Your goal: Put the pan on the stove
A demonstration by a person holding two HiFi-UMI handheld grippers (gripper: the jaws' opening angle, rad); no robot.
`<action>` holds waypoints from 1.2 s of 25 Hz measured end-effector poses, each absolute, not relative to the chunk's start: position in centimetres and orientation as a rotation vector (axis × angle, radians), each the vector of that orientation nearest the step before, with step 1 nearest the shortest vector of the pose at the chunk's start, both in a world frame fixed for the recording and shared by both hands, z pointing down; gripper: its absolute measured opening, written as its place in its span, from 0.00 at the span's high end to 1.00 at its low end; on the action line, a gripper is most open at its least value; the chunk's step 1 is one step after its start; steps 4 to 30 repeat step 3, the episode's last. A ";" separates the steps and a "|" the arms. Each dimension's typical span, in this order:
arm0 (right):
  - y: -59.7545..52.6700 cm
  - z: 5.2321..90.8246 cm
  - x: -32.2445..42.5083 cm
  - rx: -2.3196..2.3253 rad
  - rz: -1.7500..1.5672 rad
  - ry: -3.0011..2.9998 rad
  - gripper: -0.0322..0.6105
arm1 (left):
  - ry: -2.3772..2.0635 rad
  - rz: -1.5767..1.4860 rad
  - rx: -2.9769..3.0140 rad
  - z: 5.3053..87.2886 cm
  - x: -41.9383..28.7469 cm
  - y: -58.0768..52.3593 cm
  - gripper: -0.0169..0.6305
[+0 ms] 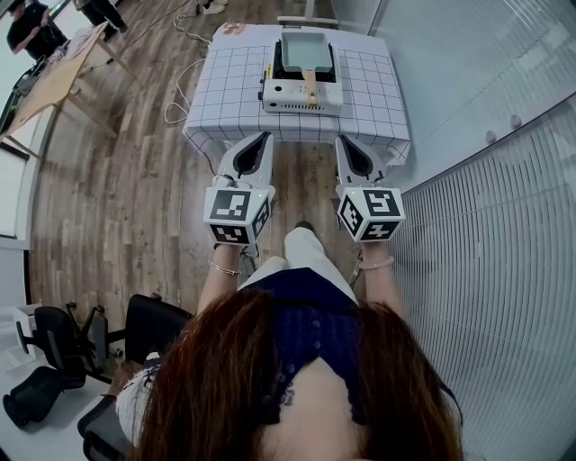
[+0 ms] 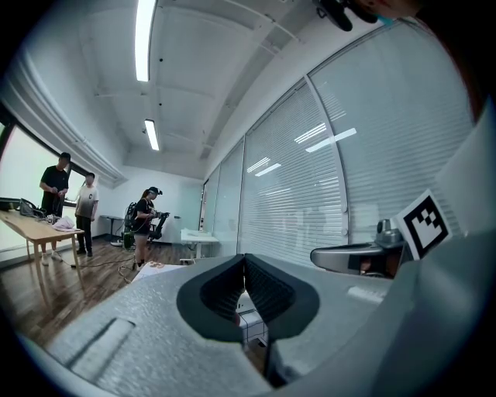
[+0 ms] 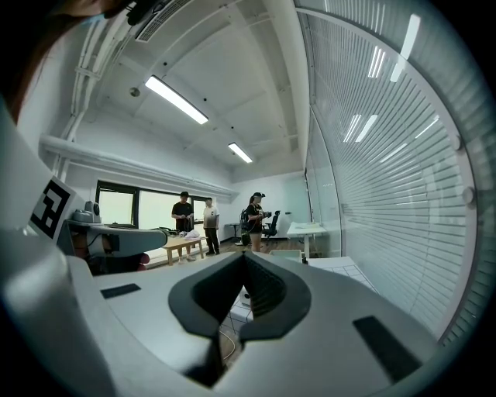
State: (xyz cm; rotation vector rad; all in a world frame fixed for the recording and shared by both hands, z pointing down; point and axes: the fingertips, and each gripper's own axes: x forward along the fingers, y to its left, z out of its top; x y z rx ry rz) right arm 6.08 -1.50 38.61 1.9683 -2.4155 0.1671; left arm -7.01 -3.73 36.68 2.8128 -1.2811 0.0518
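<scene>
A grey rectangular pan [image 1: 306, 52] with a wooden handle [image 1: 310, 85] rests on a white portable stove [image 1: 301, 97]. The stove stands on a table with a grid-pattern cloth [image 1: 225, 90] at the top of the head view. Both grippers are held side by side short of the table's near edge, over the wooden floor. My left gripper [image 1: 264, 137] [image 2: 245, 262] is shut with nothing in it. My right gripper [image 1: 342, 141] [image 3: 244, 260] is also shut and holds nothing. Neither touches the pan or the stove.
A glass wall with blinds [image 1: 504, 180] runs along the right. Cables [image 1: 180, 99] lie on the floor left of the table. A wooden table [image 1: 54, 81] with people [image 1: 31, 27] near it stands far left. Office chairs [image 1: 63, 342] are behind me at left.
</scene>
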 end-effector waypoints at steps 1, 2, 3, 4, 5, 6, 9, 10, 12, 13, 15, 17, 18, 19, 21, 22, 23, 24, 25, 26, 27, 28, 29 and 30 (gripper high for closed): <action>-1.5 38.6 6.1 1.967 0.169 -2.415 0.94 | -1.280 0.053 2.812 36.7 -7.0 -3.8 0.96; -1.6 38.7 6.1 1.966 0.171 -2.415 0.94 | -1.278 0.054 2.812 36.7 -6.9 -3.8 0.96; -1.6 38.7 6.1 1.964 0.174 -2.415 0.94 | -1.277 0.055 2.811 36.7 -6.9 -3.8 0.96; -1.6 38.7 6.1 1.964 0.174 -2.415 0.94 | -1.277 0.055 2.811 36.7 -6.9 -3.8 0.96; -1.6 38.7 6.1 1.964 0.174 -2.415 0.94 | -1.277 0.055 2.811 36.7 -6.9 -3.8 0.96; -1.6 38.7 6.1 1.964 0.174 -2.415 0.94 | -1.277 0.055 2.811 36.7 -6.9 -3.8 0.96; -1.6 38.7 6.1 1.964 0.174 -2.415 0.94 | -1.277 0.055 2.811 36.7 -6.9 -3.8 0.96; -1.6 38.7 6.1 1.964 0.174 -2.415 0.94 | -1.277 0.055 2.811 36.7 -6.9 -3.8 0.96; -1.6 38.7 6.1 1.964 0.174 -2.415 0.94 | -1.277 0.055 2.811 36.7 -6.9 -3.8 0.96; -1.6 38.7 6.1 1.964 0.174 -2.415 0.94 | -1.277 0.055 2.811 36.7 -6.9 -3.8 0.96; -1.6 38.7 6.1 1.964 0.174 -2.415 0.94 | -1.277 0.055 2.811 36.7 -6.9 -3.8 0.96; -1.6 38.7 6.1 1.964 0.174 -2.415 0.94 | -1.277 0.055 2.811 36.7 -6.9 -3.8 0.96; -1.6 38.7 6.1 1.964 0.174 -2.415 0.94 | -1.277 0.055 2.811 36.7 -6.9 -3.8 0.96; -1.6 38.7 6.1 1.964 0.174 -2.415 0.94 | -1.277 0.055 2.811 36.7 -6.9 -3.8 0.96; -1.6 38.7 6.1 1.964 0.174 -2.415 0.94 | -1.277 0.055 2.811 36.7 -6.9 -3.8 0.96; -1.6 38.7 6.1 1.964 0.174 -2.415 0.94 | -1.277 0.055 2.811 36.7 -6.9 -3.8 0.96; -1.6 38.7 6.1 1.964 0.174 -2.415 0.94 | -1.277 0.055 2.811 36.7 -6.9 -3.8 0.96; -1.6 38.7 6.1 1.964 0.174 -2.415 0.94 | -1.277 0.055 2.811 36.7 -6.9 -3.8 0.96; -1.6 38.7 6.1 1.964 0.174 -2.415 0.94 | -1.277 0.055 2.811 36.7 -6.9 -3.8 0.96; -1.6 38.7 6.1 1.964 0.174 -2.415 0.94 | -1.277 0.055 2.811 36.7 -6.9 -3.8 0.96; -1.6 38.7 6.1 1.964 0.174 -2.415 0.94 | -1.277 0.055 2.811 36.7 -6.9 -3.8 0.96; -1.6 38.7 6.1 1.964 0.174 -2.415 0.94 | -1.277 0.055 2.811 36.7 -6.9 -3.8 0.96; -1.6 38.7 6.1 1.964 0.174 -2.415 0.94 | -1.277 0.055 2.811 36.7 -6.9 -3.8 0.96; -1.6 38.7 6.1 1.964 0.174 -2.415 0.94 | -1.277 0.055 2.811 36.7 -6.9 -3.8 0.96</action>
